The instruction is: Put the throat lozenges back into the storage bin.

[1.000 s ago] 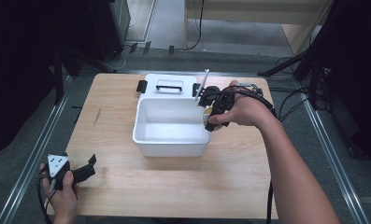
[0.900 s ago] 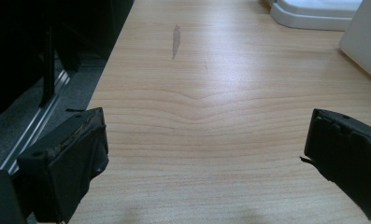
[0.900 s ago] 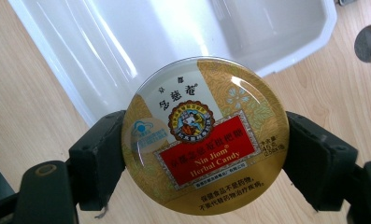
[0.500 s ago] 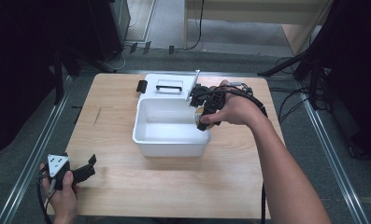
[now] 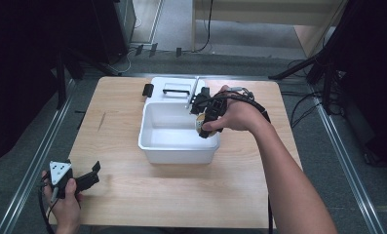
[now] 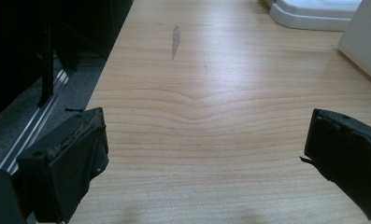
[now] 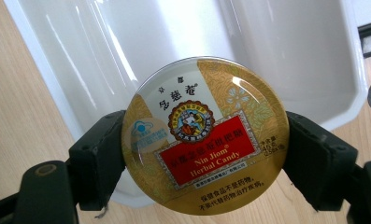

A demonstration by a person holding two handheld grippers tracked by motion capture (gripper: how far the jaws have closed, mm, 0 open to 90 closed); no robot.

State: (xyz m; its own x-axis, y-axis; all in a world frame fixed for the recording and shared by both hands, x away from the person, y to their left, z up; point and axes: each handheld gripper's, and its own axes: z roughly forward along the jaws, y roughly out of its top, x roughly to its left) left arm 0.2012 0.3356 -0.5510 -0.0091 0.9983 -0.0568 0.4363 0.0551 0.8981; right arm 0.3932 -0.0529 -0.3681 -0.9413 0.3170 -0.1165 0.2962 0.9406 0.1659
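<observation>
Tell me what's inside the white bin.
The bin looks bare inside. The candy tin, clamped in the right tool, hangs above its right end and hides the floor under it.

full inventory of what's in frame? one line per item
candy tin: 1, gold with red label, held in the right gripper above the bin's right edge
bin: 1, white, table centre
lid: 1, white with black handle, behind the bin
black clip: 1, left of the lid
table: 1, light wood
left gripper: 1, black, near-left table corner, nothing between its jaws
right gripper: 1, black
</observation>
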